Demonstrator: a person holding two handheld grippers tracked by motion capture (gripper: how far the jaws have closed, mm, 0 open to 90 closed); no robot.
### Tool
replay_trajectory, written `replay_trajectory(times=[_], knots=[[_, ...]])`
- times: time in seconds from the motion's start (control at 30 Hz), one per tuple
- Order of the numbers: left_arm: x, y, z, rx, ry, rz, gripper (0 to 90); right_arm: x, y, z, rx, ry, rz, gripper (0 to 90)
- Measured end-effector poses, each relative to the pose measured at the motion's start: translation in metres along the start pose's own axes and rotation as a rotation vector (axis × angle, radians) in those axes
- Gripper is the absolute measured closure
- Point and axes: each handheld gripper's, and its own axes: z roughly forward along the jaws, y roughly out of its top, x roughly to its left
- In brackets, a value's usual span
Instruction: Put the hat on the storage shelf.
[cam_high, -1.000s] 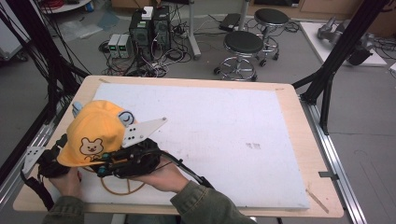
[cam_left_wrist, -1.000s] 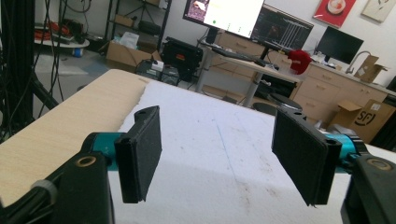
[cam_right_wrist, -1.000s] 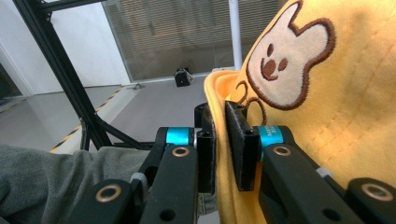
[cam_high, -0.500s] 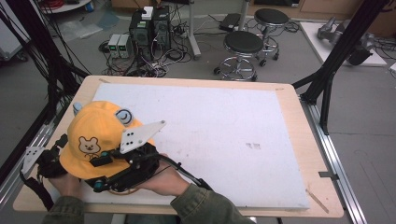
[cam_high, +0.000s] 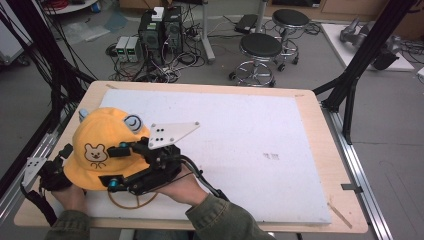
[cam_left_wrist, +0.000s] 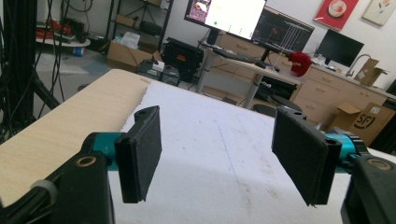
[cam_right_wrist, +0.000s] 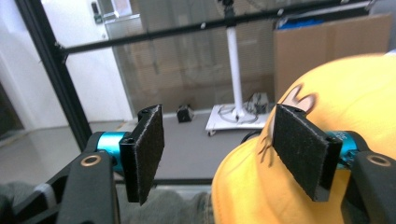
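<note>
A yellow hat (cam_high: 102, 135) with a bear face and a small blue-white ear sits at the near left of the white mat (cam_high: 260, 135); its brown strap loop (cam_high: 131, 202) lies on the mat below it. My right gripper (cam_high: 106, 166) reaches in from the right at the hat's front brim. In the right gripper view that gripper (cam_right_wrist: 224, 154) is open, with the hat (cam_right_wrist: 355, 93) behind its right jaw and partly in the gap. My left gripper (cam_high: 52, 172) is at the hat's left edge. In the left gripper view it (cam_left_wrist: 219, 158) is open over the mat with nothing between its jaws.
The mat covers a wooden table (cam_high: 327, 165) whose left strip (cam_left_wrist: 70, 121) shows bare. Black frame posts (cam_high: 360, 65) stand at both sides. Two stools (cam_high: 260, 47) and computer boxes (cam_high: 160, 27) with cables are on the floor beyond the far edge.
The right gripper has turned a little at the hat's brim, its grey plate swinging to the right. Hat and left gripper have barely moved.
</note>
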Motion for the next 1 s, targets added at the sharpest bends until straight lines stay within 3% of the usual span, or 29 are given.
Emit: replay_trajectory(times=[0.03, 0.07, 0.1, 0.17, 0.2, 0.4, 0.73, 0.87, 1.0], knots=[[0.0, 0.0, 0.0, 0.001, 0.0, 0.0, 33.3, 0.0, 0.0, 0.0, 0.0, 0.0, 0.0, 31.1], [0.0, 0.0, 0.0, 0.001, -0.001, 0.001, 33.3, 0.0, 0.003, -0.006, -0.035, -0.049, -0.025, 28.0], [0.0, 0.0, 0.0, 0.005, -0.002, 0.003, 33.3, 0.0, 0.003, -0.006, -0.035, -0.049, -0.025, 28.0], [-0.001, -0.001, 0.001, 0.006, -0.004, 0.003, 33.3, 0.001, 0.006, -0.017, -0.096, -0.116, -0.042, 24.6], [-0.001, -0.001, 0.001, 0.007, -0.005, 0.005, 33.3, 0.001, 0.006, -0.017, -0.096, -0.116, -0.042, 24.6], [-0.002, -0.001, 0.001, 0.007, -0.007, 0.009, 33.3, 0.0, 0.01, -0.04, -0.204, -0.23, -0.068, 21.5], [-0.003, -0.002, 0.001, 0.01, -0.006, 0.016, 33.3, -0.001, 0.011, -0.056, -0.205, -0.315, -0.083, 19.8], [-0.004, -0.002, 0.002, 0.009, -0.008, 0.018, 33.3, 0.0, 0.007, -0.07, -0.197, -0.375, -0.109, 19.6], [-0.005, -0.002, 0.001, 0.01, -0.009, 0.024, 33.3, -0.002, 0.005, -0.079, -0.201, -0.408, -0.105, 19.5]])
